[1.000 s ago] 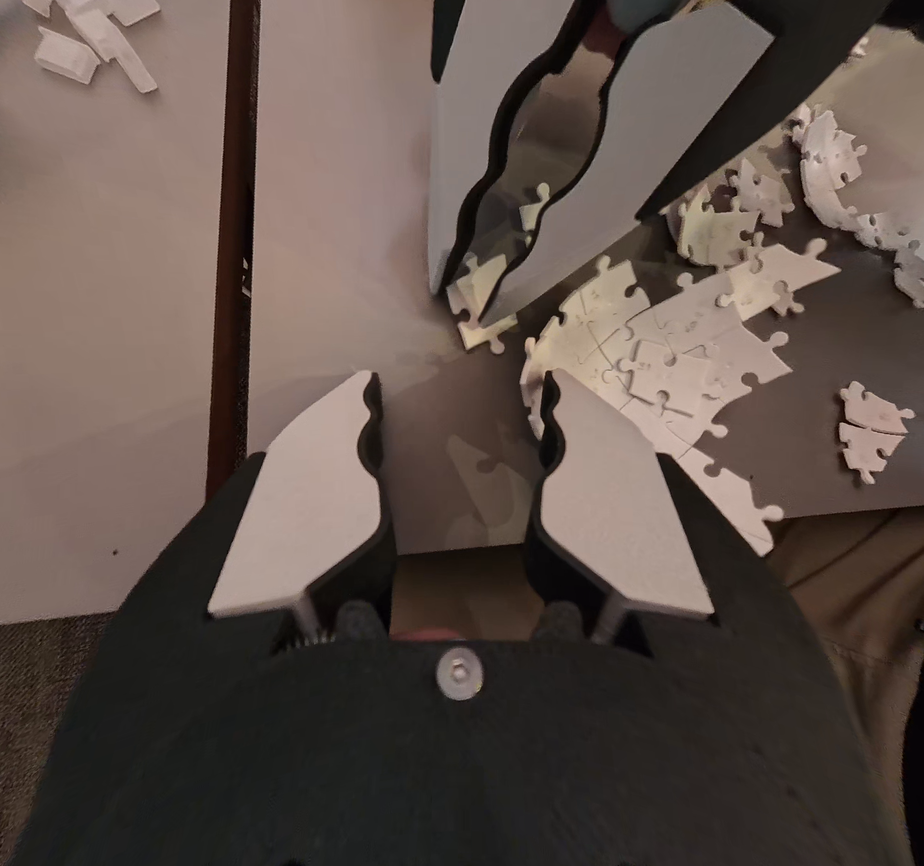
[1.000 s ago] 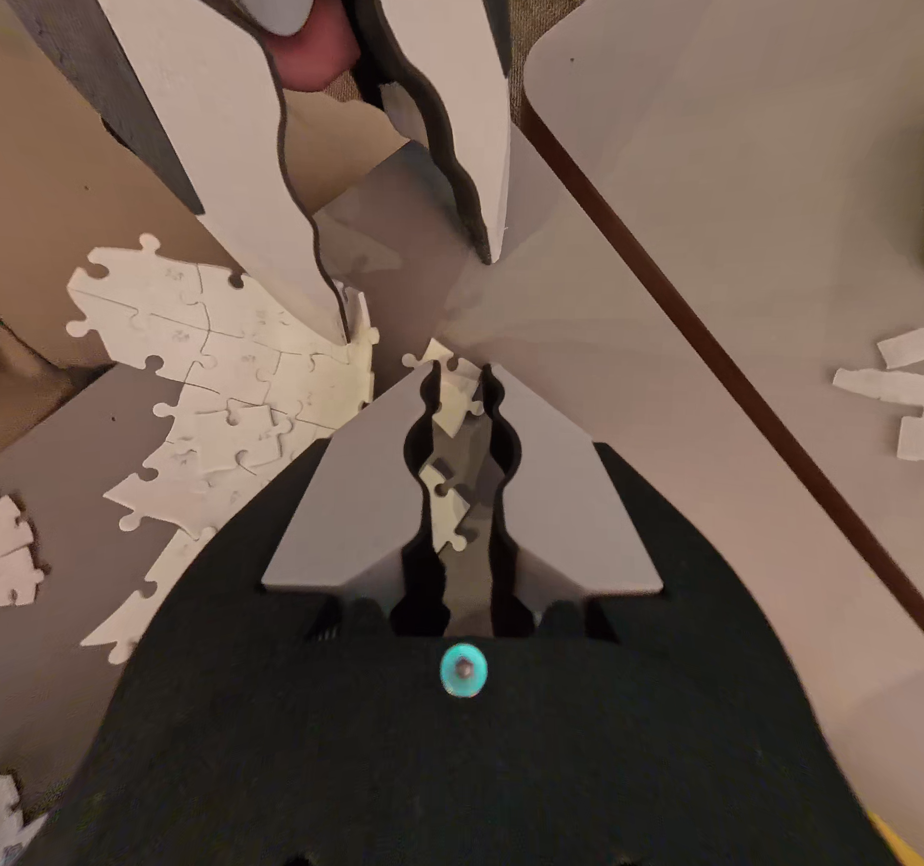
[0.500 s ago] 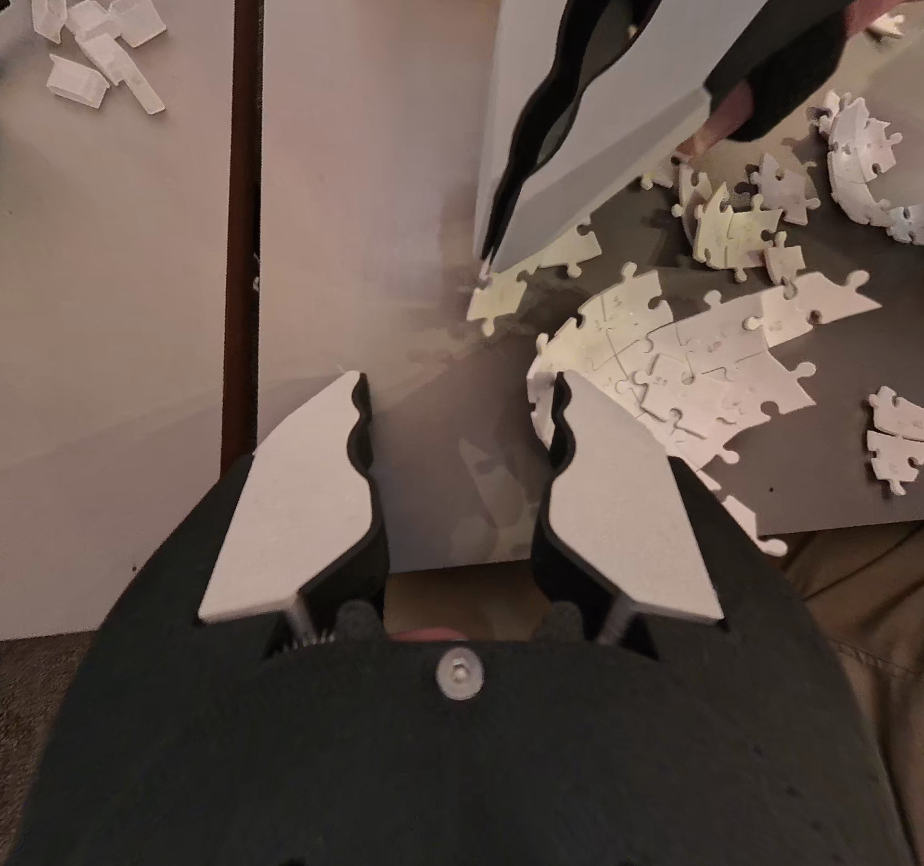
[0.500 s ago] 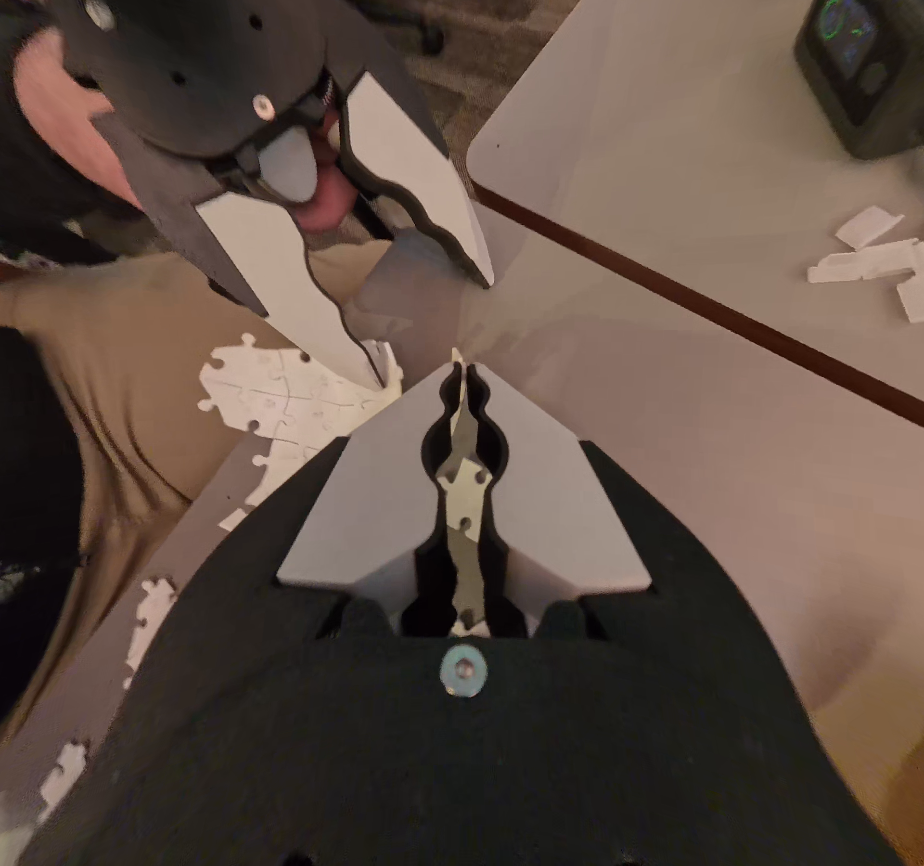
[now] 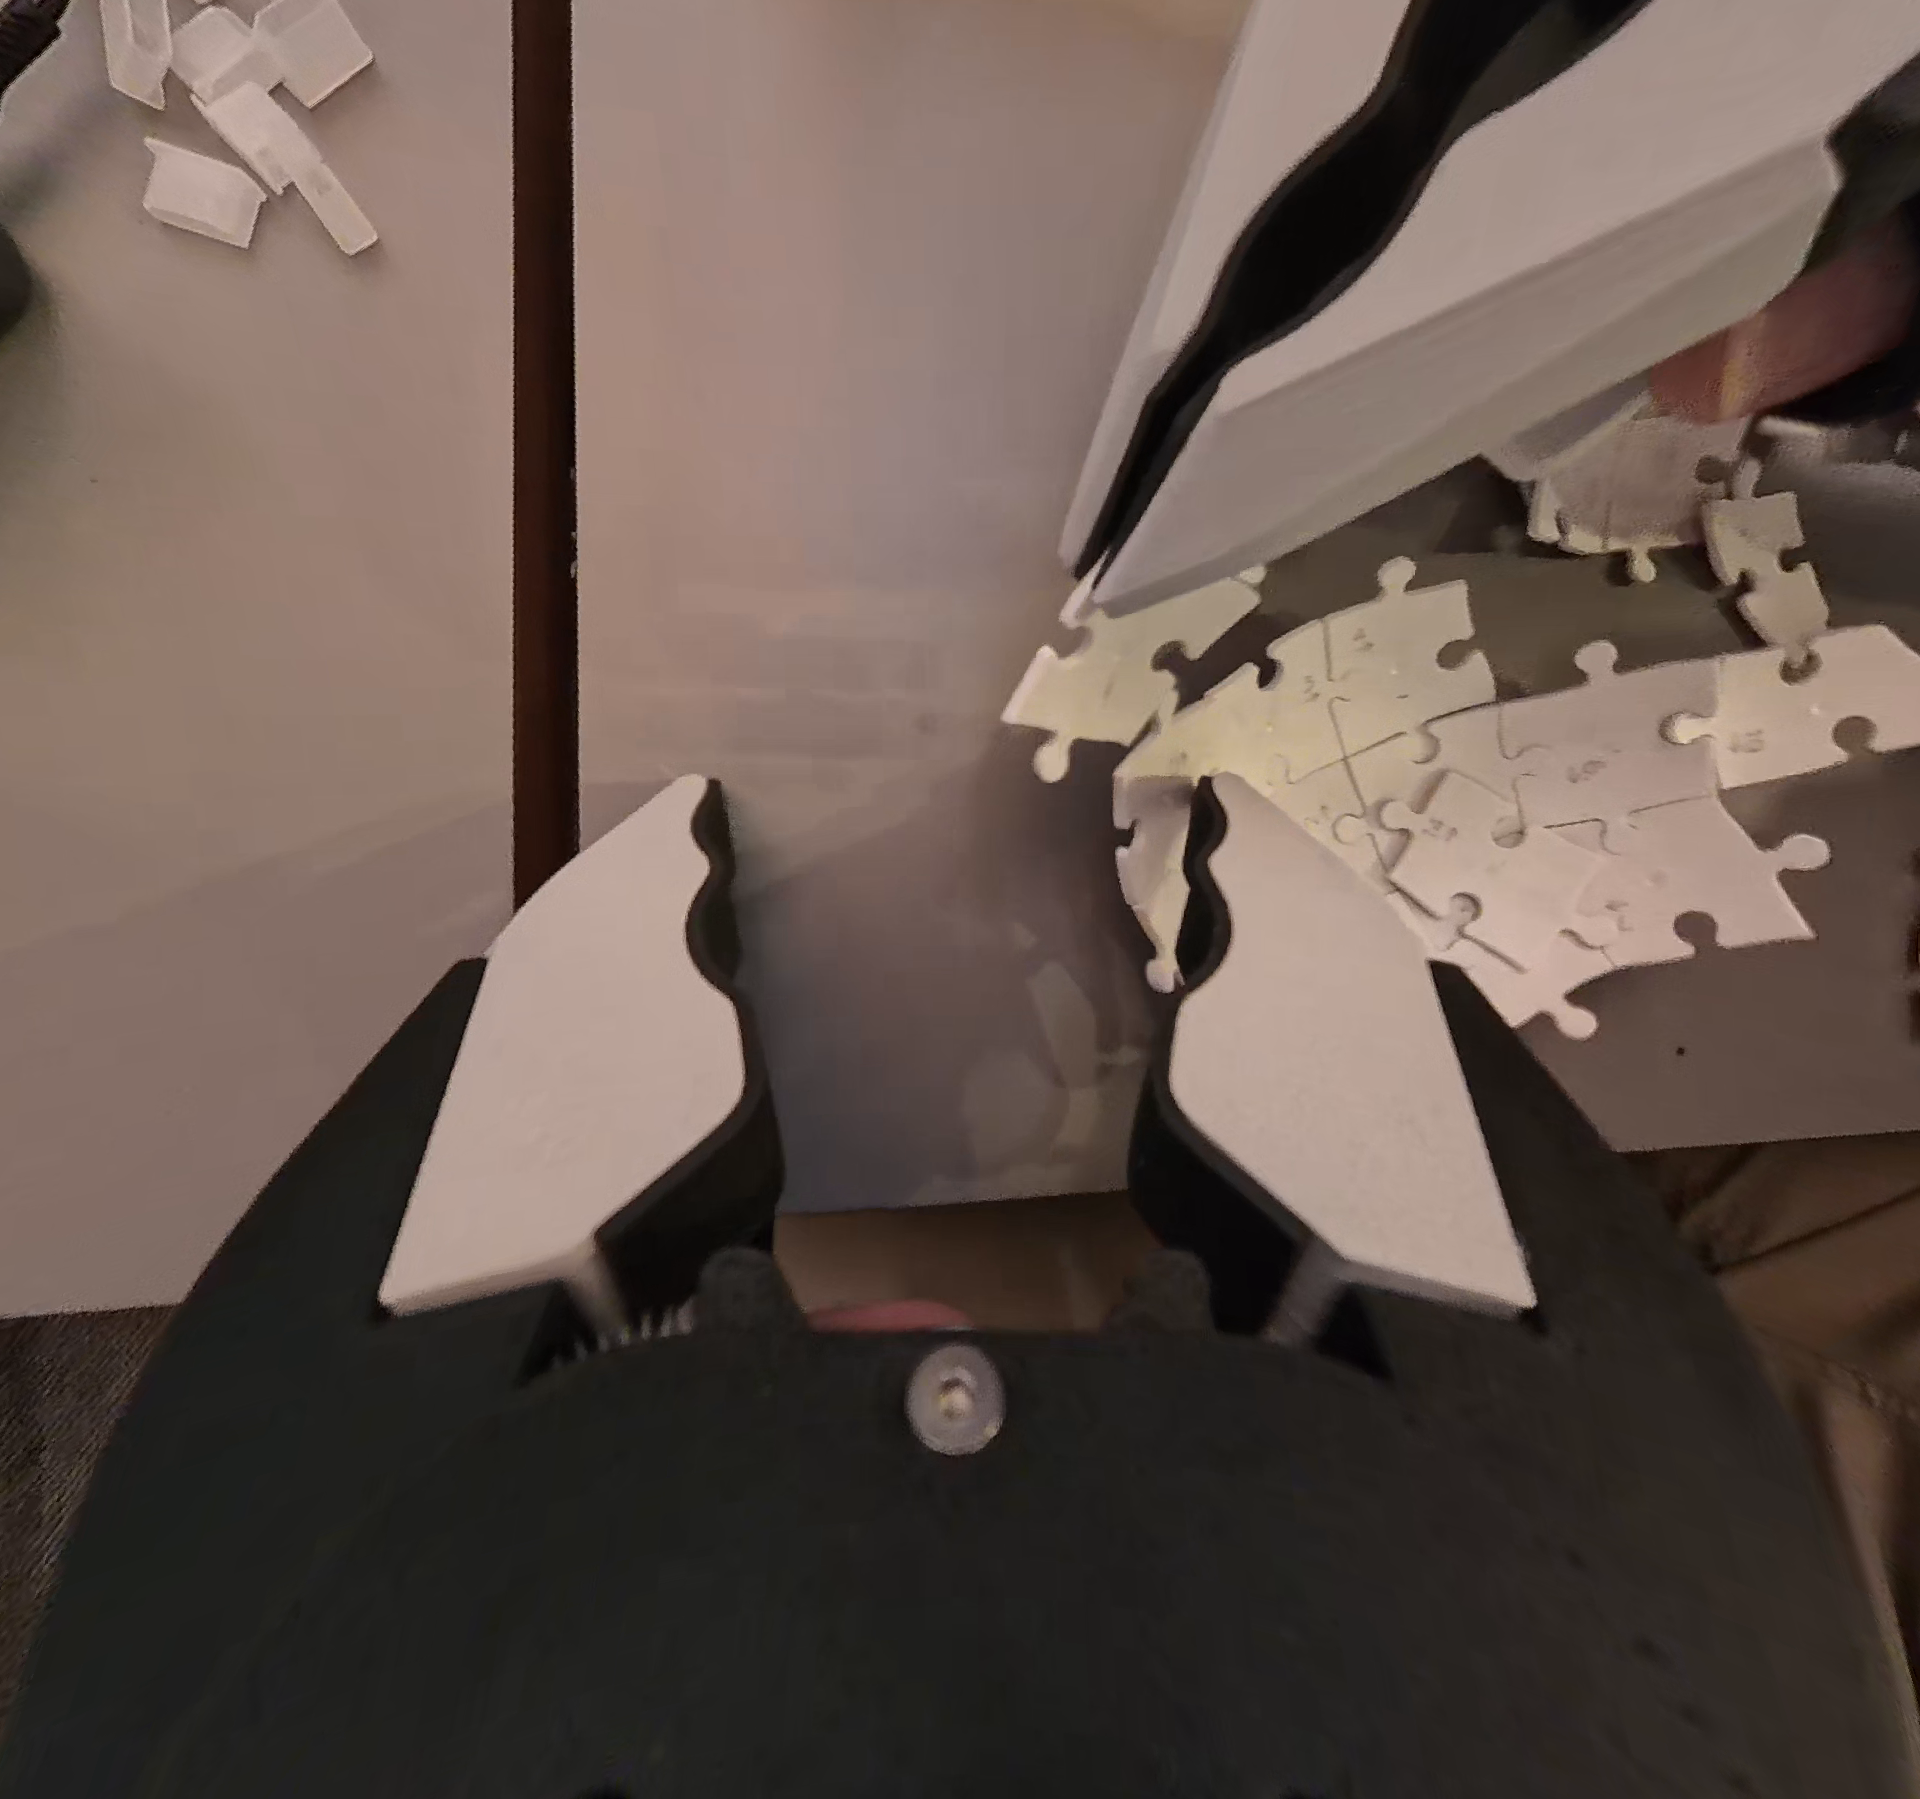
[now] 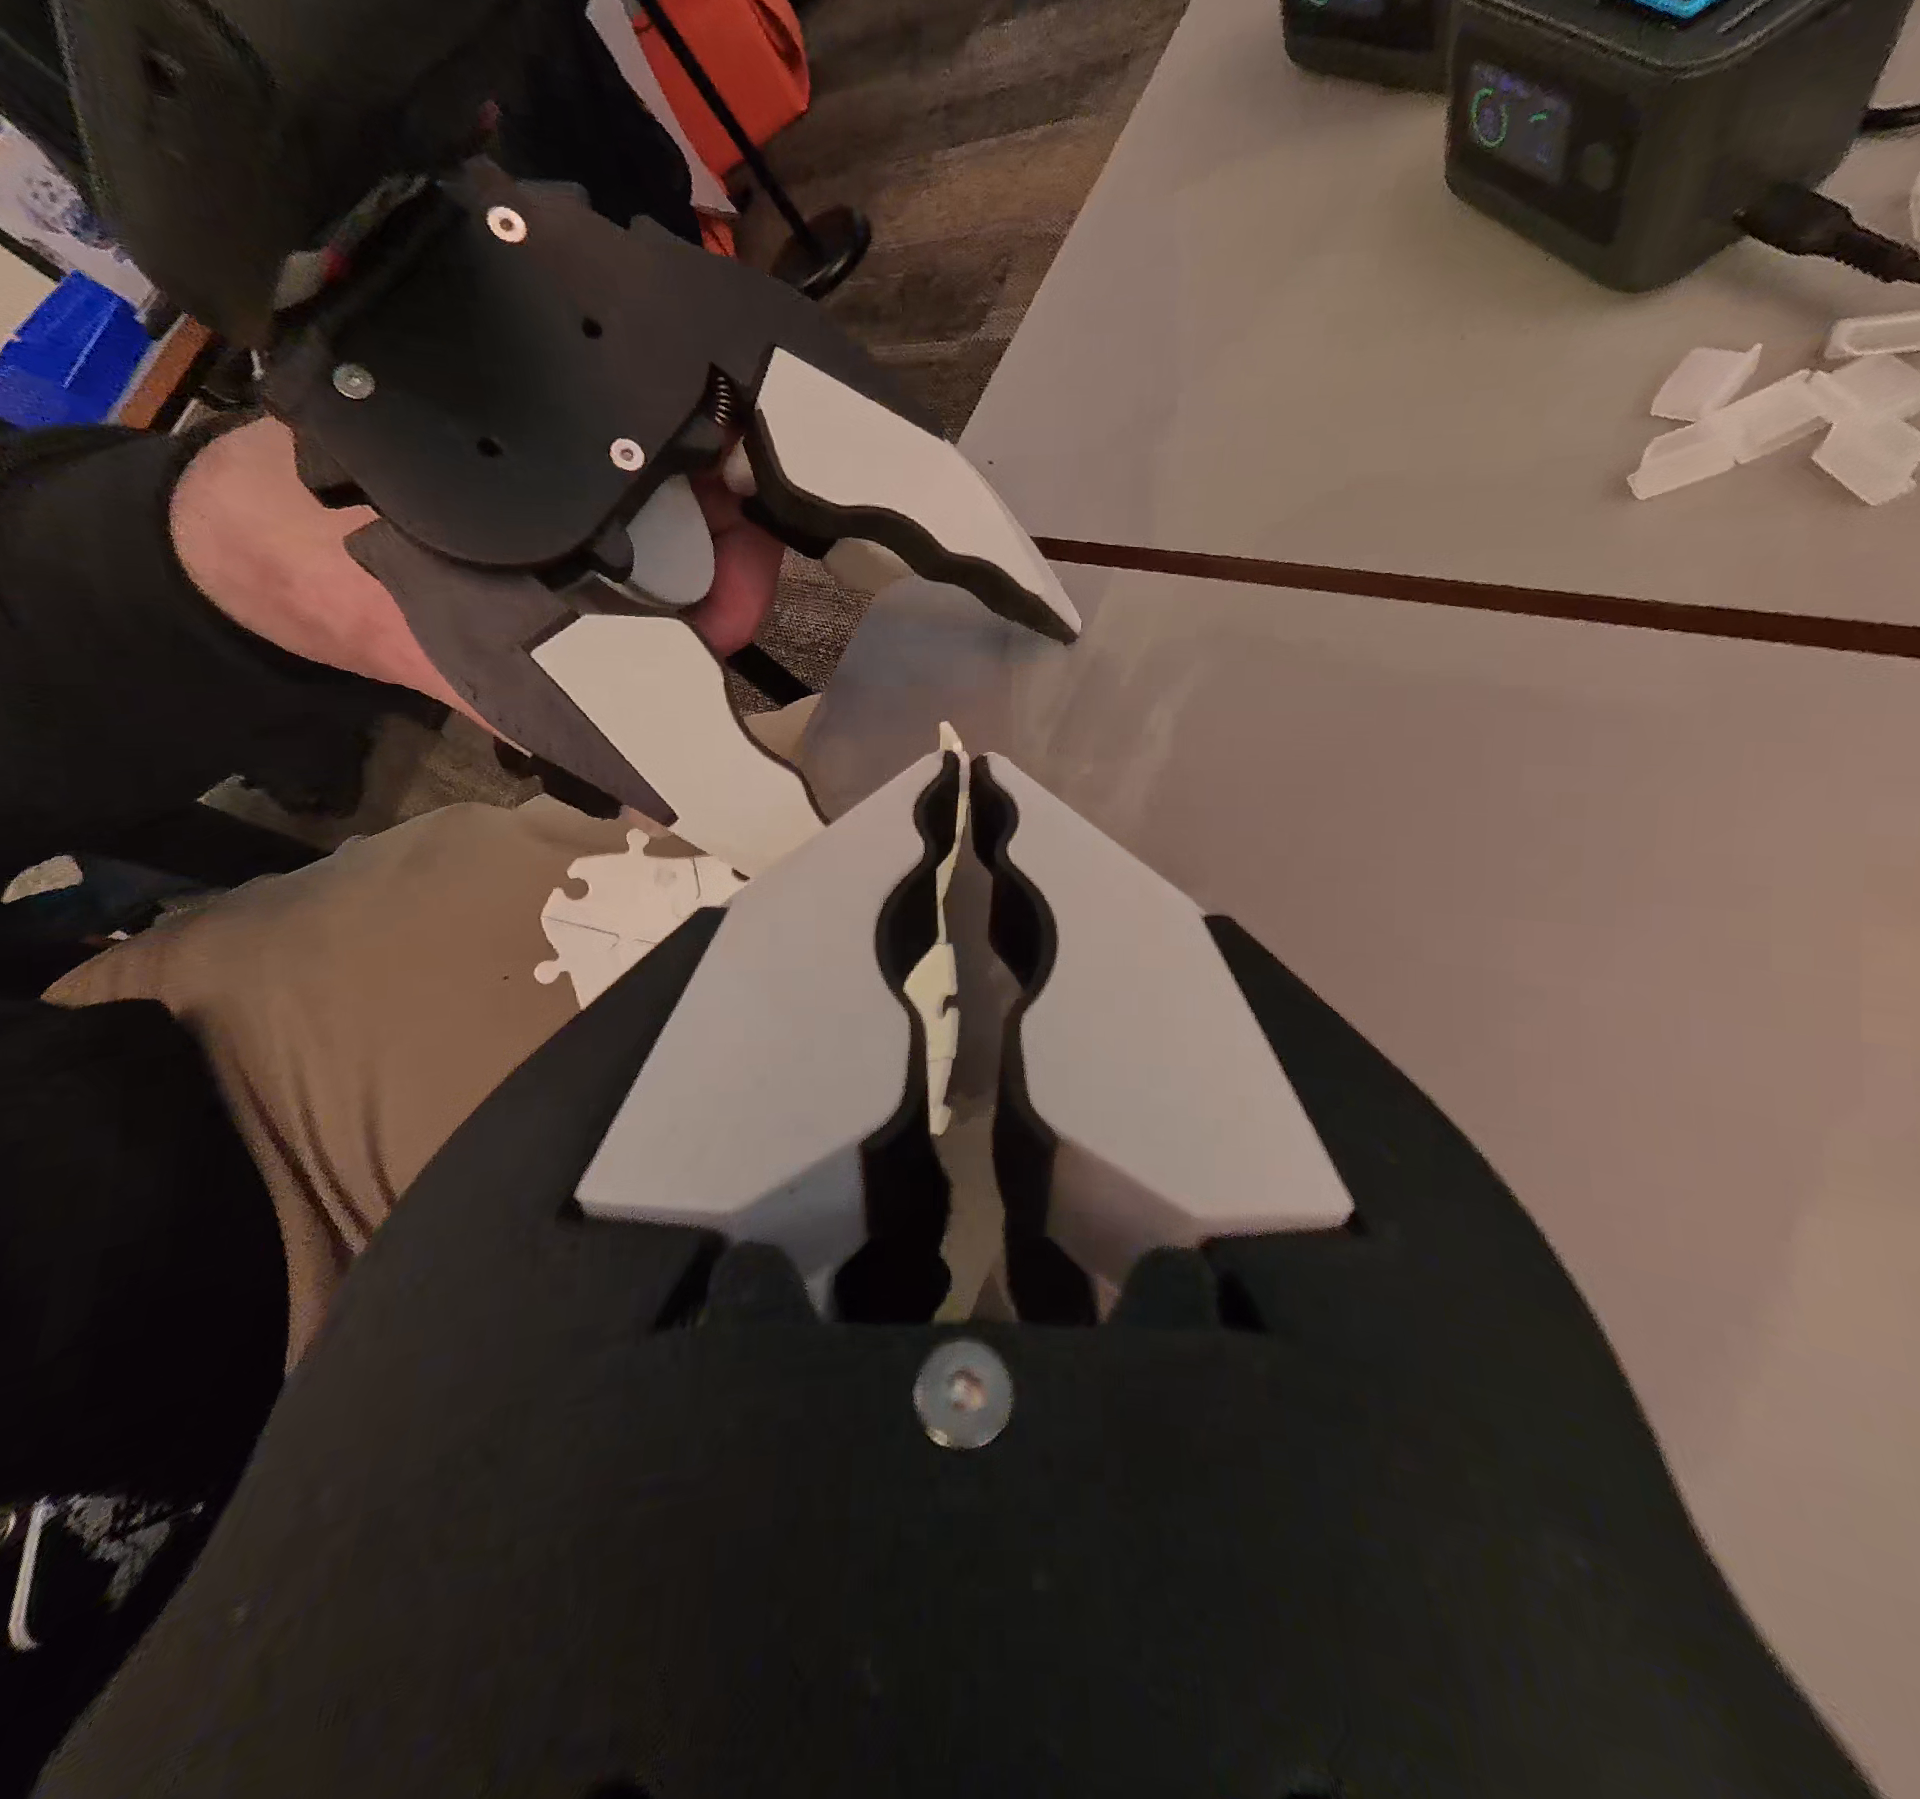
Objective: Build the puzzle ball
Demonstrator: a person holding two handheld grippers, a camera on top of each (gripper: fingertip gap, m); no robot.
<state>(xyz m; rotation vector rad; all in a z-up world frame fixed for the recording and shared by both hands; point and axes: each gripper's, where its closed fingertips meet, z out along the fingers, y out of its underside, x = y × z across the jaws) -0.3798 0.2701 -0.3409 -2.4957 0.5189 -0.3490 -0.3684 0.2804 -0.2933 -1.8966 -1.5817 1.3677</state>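
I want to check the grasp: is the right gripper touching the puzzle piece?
Touching. The right wrist view shows the right gripper shut on the puzzle piece, whose thin edge stands pinched between the fingertips.

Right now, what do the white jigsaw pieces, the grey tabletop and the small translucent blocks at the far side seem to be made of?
White jigsaw pieces: probably rigid matte plastic; the joined patch curves, and the one in the right gripper stays stiff edge-on. Grey tabletop: smooth laminate-like surface, semi-gloss, showing faint reflections. Small translucent blocks: frosted clear plastic, judging by the light passing through them.
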